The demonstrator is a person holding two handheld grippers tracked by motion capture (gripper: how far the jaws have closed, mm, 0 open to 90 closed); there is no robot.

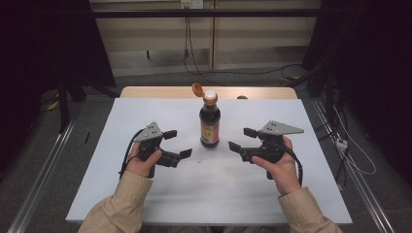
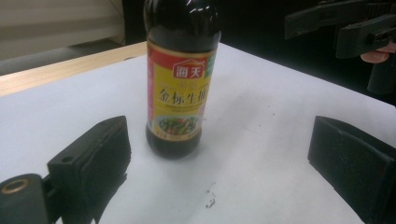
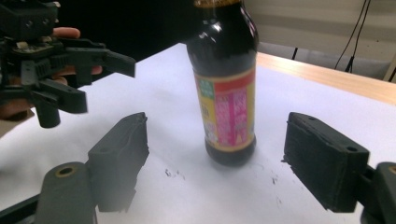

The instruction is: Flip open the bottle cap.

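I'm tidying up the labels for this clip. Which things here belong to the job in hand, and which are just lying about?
In the job: dark sauce bottle, standing upright with its orange flip cap open; left gripper and right gripper, both open, either side of it.

Lying about: cables on the floor behind the table.

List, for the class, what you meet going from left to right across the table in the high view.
Left gripper → dark sauce bottle with its orange cap flipped open → right gripper. All sit over the white table, both grippers with jaws open and aimed at the bottle.
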